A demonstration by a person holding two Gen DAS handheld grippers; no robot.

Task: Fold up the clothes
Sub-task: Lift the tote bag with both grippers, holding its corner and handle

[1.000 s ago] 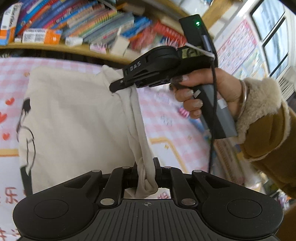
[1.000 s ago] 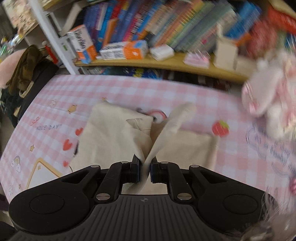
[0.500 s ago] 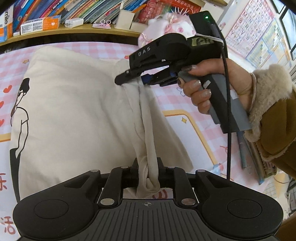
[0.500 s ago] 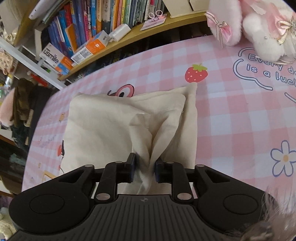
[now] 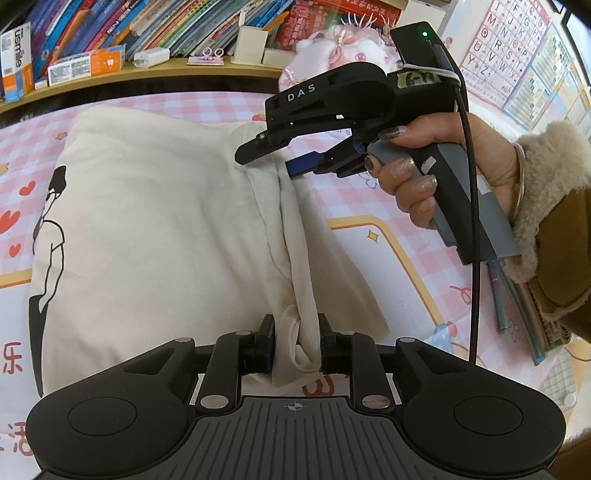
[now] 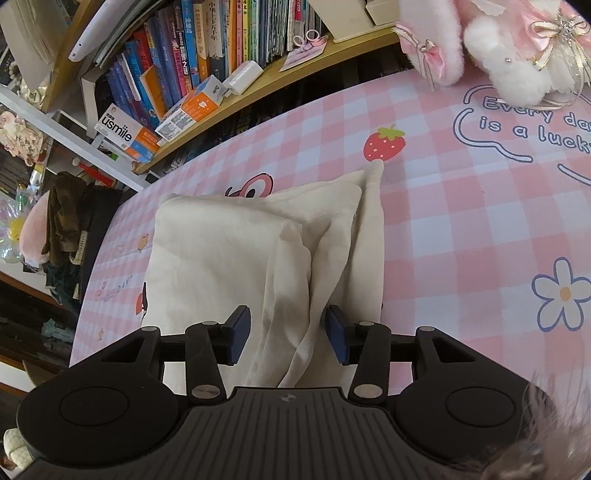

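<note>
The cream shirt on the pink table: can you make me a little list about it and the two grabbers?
garment: cream shirt, folded edge bunched, lying on the pink checked tablecloth
left gripper: pads against the bunched cloth, jaws just easing apart
right gripper: open, jaws just widened, cloth loose between the pads
nearby: plush toy, bookshelf

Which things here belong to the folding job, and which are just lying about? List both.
Job:
- cream garment
- left gripper, jaws just been opening, cloth pinched between them
- right gripper, jaws just been opening, cloth loose between them

Lying about:
- books
- plush toy
- orange box
- scissors
</note>
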